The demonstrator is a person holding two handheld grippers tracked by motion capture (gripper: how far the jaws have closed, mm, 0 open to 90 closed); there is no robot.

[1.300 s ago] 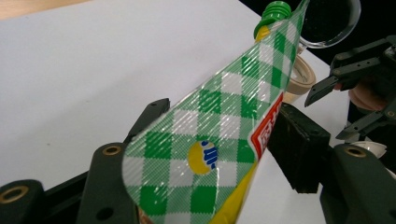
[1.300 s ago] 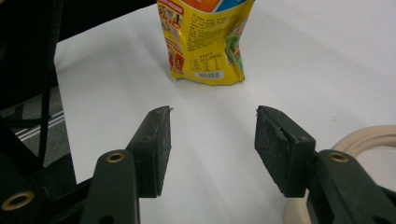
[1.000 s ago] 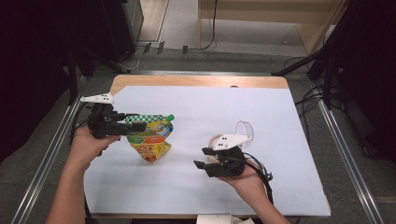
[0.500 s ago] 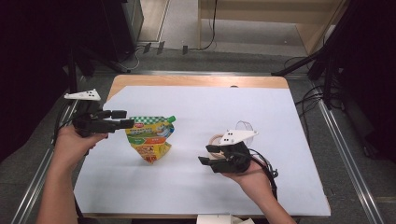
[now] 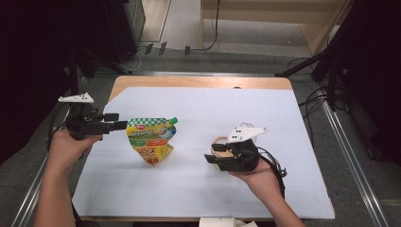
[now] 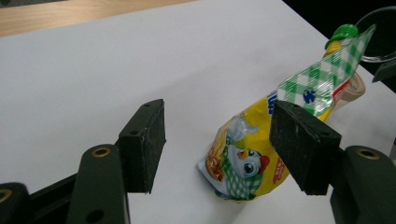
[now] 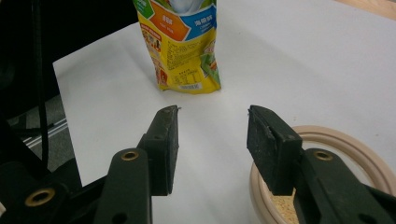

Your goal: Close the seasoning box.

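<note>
The yellow spouted pouch [image 5: 150,141] with a green cap stands upright on the white sheet covering the worktop [image 5: 198,189], left of centre. The left tool [image 5: 118,126] hovers level just to its left with its jaws apart and nothing between them, clear of the pouch. The right tool [image 5: 215,153], well apart from the pouch on the right, has just been closing its jaws, which are parted and empty above the sheet beside a beige ring-shaped dish [image 7: 355,154] holding pale grains
</note>
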